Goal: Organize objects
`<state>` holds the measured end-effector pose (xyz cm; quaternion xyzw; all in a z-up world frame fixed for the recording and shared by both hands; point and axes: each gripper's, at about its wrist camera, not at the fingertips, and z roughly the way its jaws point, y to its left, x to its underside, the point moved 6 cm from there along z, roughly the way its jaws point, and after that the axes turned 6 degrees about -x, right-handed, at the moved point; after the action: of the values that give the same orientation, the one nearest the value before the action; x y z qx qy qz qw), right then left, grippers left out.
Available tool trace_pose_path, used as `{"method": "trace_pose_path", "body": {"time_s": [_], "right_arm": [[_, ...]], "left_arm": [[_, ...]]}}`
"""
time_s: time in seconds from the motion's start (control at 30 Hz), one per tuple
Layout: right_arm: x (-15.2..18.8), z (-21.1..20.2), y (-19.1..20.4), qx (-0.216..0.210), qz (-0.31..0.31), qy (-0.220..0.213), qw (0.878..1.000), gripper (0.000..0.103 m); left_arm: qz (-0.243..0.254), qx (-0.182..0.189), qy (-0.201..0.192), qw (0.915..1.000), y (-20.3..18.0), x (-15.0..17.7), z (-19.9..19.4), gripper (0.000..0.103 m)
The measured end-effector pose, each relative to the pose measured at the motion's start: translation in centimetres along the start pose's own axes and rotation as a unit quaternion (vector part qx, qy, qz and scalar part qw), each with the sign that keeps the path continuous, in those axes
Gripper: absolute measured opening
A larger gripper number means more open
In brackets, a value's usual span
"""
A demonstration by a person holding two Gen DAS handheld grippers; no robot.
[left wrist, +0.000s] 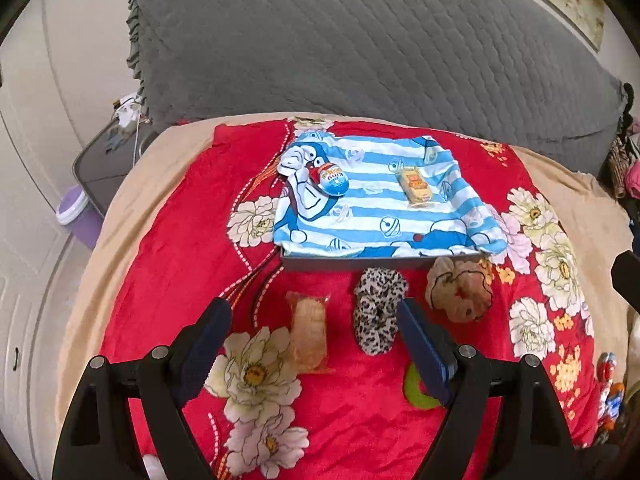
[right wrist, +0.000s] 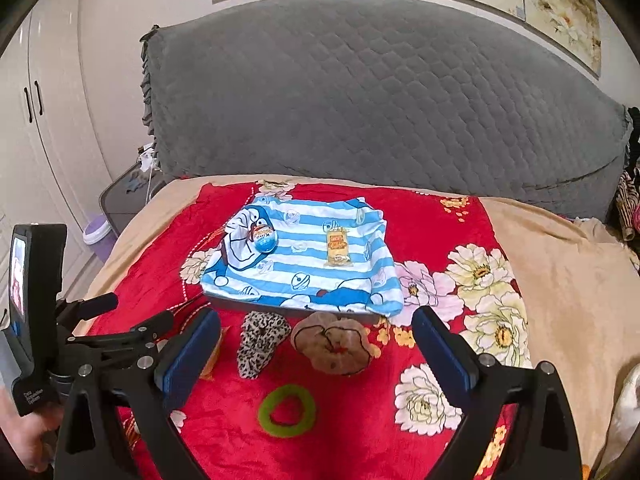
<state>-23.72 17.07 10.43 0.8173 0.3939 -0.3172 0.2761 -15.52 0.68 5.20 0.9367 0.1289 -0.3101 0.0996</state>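
Observation:
A blue-and-white striped cloth point(left wrist: 376, 208) covers a flat dark box on the red flowered blanket. On it lie a Kinder egg point(left wrist: 331, 181) and a yellow snack packet point(left wrist: 417, 187). In front lie a clear-wrapped biscuit pack point(left wrist: 309, 332), a leopard scrunchie point(left wrist: 378, 312), a beige scrunchie point(left wrist: 460, 288) and a green hair ring point(right wrist: 287, 410). My left gripper point(left wrist: 316, 336) is open above the biscuit pack and leopard scrunchie. My right gripper point(right wrist: 316, 344) is open above both scrunchies point(right wrist: 262, 344) point(right wrist: 334, 346). The egg point(right wrist: 264, 238) and packet point(right wrist: 338, 248) show there too.
A grey quilted headboard point(left wrist: 360, 48) rises behind the bed. A dark bedside table point(left wrist: 108, 160) and a purple bin point(left wrist: 74, 210) stand at the left. Wrapped sweets point(left wrist: 610, 396) lie at the right edge. The left gripper's handle with a screen point(right wrist: 36, 304) shows at the left.

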Motion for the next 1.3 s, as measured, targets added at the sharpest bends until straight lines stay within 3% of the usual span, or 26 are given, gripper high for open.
{"method": "trace_pose_path", "body": {"time_s": [0.6, 1.3], "right_arm": [[3.2, -2.2, 2.3, 0.008, -0.01, 0.002, 1.0, 0.101], [6.8, -0.1, 3.5, 0.007, -0.014, 0.028, 0.999, 0.102]], "left_arm": [[-0.008, -0.009, -0.018, 0.9998, 1.4, 1.6, -3.1, 0.086], [-0.037, -0.037, -0.001, 0.9986, 2.6, 3.8, -0.8, 0.086]]}}
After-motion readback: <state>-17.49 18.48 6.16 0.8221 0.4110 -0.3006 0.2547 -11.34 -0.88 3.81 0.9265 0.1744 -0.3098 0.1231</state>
